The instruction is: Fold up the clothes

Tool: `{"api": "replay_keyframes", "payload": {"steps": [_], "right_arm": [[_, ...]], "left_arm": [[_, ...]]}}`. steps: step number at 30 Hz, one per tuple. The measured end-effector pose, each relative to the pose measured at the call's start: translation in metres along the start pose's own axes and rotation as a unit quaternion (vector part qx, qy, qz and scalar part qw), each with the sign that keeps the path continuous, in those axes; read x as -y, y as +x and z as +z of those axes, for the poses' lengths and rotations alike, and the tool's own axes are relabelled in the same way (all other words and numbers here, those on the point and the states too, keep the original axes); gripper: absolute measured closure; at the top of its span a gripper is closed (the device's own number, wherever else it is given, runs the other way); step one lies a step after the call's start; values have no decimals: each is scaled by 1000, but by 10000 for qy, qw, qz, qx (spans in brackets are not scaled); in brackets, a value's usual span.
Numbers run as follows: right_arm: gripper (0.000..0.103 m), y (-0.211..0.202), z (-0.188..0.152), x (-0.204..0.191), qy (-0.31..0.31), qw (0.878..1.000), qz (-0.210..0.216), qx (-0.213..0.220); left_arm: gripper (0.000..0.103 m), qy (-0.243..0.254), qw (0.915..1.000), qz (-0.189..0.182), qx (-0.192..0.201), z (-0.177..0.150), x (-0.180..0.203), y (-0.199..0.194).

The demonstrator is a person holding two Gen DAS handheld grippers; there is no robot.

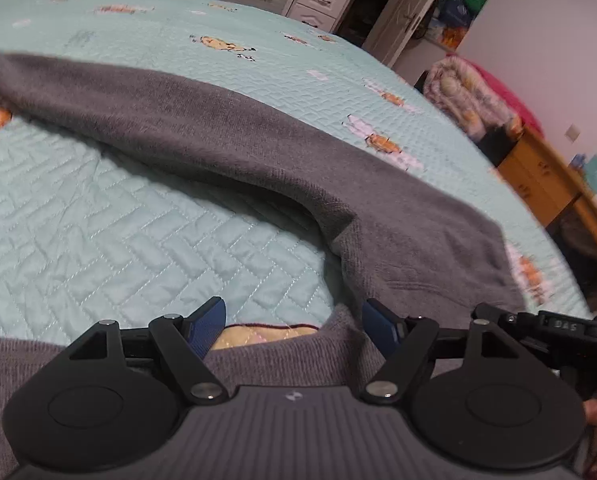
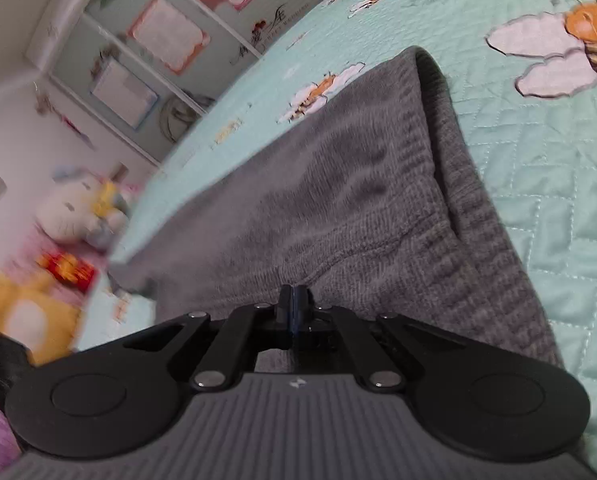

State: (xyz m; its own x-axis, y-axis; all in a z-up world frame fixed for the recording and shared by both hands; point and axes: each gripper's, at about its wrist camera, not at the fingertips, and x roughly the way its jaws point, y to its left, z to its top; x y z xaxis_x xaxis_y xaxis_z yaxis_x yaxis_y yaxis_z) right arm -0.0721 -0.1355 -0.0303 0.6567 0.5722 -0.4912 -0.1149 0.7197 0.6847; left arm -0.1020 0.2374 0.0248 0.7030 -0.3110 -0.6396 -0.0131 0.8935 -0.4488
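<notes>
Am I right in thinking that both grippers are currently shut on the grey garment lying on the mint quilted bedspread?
Not quite: only the right gripper is shut on the grey garment, as the right wrist view shows. In the left wrist view, the left gripper stands open, its blue fingers apart over the garment's edge. The mint quilted bedspread is as you say.

The right gripper (image 2: pixel 294 300) has its fingers pressed together on the grey garment (image 2: pixel 358 208), which stretches toward one o'clock over the mint quilted bedspread (image 2: pixel 558 200). Blurred plush toys (image 2: pixel 78 208) sit at nine o'clock.
</notes>
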Motion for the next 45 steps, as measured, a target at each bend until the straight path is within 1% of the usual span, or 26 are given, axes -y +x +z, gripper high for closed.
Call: {"api": "replay_keyframes", "payload": {"steps": [2, 3, 5, 8, 10, 11, 12, 13, 14, 15, 17, 18, 21, 22, 23, 24, 26, 27, 28, 29, 32, 35, 38, 40, 43, 45], "right_arm": [[103, -6, 1, -8, -117, 9995, -217, 183], [97, -8, 0, -13, -87, 9993, -240, 255], [97, -7, -6, -31, -204, 9990, -217, 338], [97, 9, -17, -65, -504, 9985, 56, 207], [97, 23, -23, -84, -600, 9974, 405, -24], [97, 31, -27, -88, -597, 9970, 472, -152], [98, 39, -31, -88, -558, 9970, 452, -285], [100, 46, -35, -87, -517, 9975, 302, -382], [103, 49, -38, -84, -428, 9982, 109, -399], [103, 50, -40, -79, -291, 9989, 17, -371], [103, 43, -40, -82, -197, 9993, -190, -255], [97, 40, -41, -89, -245, 9993, -200, -214], [96, 34, -46, -116, -589, 9981, 74, -177], [92, 38, -47, -123, -673, 9974, 111, -245], [89, 47, -49, -128, -725, 9965, 89, -400], [84, 57, -51, -133, -776, 9954, 67, -555], [86, 75, -57, -140, -936, 9908, -458, -865], [83, 77, -58, -148, -1012, 9899, -554, -830], [82, 78, -57, -156, -1097, 9892, -554, -797], [82, 80, -56, -167, -1193, 9889, -453, -768], [82, 97, -49, -198, -1294, 9889, 136, -714], [82, 140, -45, -241, -1216, 9881, 635, -697], [82, 191, -36, -274, -898, 9877, 1080, -691], [81, 223, -34, -293, -596, 9878, 1266, -680], [80, 272, -36, -304, -288, 9850, 1532, -733], [80, 300, -42, -305, -263, 9836, 1633, -714]], "left_arm": [[29, -332, 9994, -110, 30, 3, -14, -10], [29, -429, 9990, -98, 86, 5, -20, -16], [30, -586, 9980, -45, 237, 9, -32, -30], [34, -698, 9967, 159, 371, 13, -50, -51], [39, -693, 9964, 325, 376, 12, -62, -62], [39, -690, 9961, 408, 379, 11, -68, -68], [40, -687, 9957, 491, 381, 11, -74, -74], [40, -695, 9952, 593, 349, 8, -81, -77], [42, -735, 9947, 637, 318, 5, -88, -80], [44, -790, 9943, 644, 299, 1, -95, -83], [46, -910, 9938, 541, 335, -7, -106, -91], [46, -941, 9937, 502, 352, -9, -109, -94], [46, -1096, 9925, 403, 374, -8, -116, -99], [46, -1164, 9918, 350, 402, -5, -118, -101], [46, -1244, 9907, 326, 447, -2, -121, -104], [46, -1345, 9892, 318, 497, 2, -127, -108], [45, -1630, 9841, 312, 630, 13, -143, -118], [44, -1772, 9811, 313, 707, 20, -152, -123], [42, -1924, 9774, 362, 804, 27, -162, -128], [40, -2091, 9729, 432, 890, 36, -173, -132], [39, -2607, 9570, 619, 1109, 64, -206, -138], [39, -2893, 9445, 793, 1343, 95, -231, -141], [37, -2940, 9383, 955, 1551, 124, -250, -140], [37, -3058, 9313, 1101, 1644, 140, -267, -137], [39, -3171, 9260, 1185, 1670, 154, -294, -126], [39, -3185, 9237, 1155, 1787, 161, -304, -122]]}}
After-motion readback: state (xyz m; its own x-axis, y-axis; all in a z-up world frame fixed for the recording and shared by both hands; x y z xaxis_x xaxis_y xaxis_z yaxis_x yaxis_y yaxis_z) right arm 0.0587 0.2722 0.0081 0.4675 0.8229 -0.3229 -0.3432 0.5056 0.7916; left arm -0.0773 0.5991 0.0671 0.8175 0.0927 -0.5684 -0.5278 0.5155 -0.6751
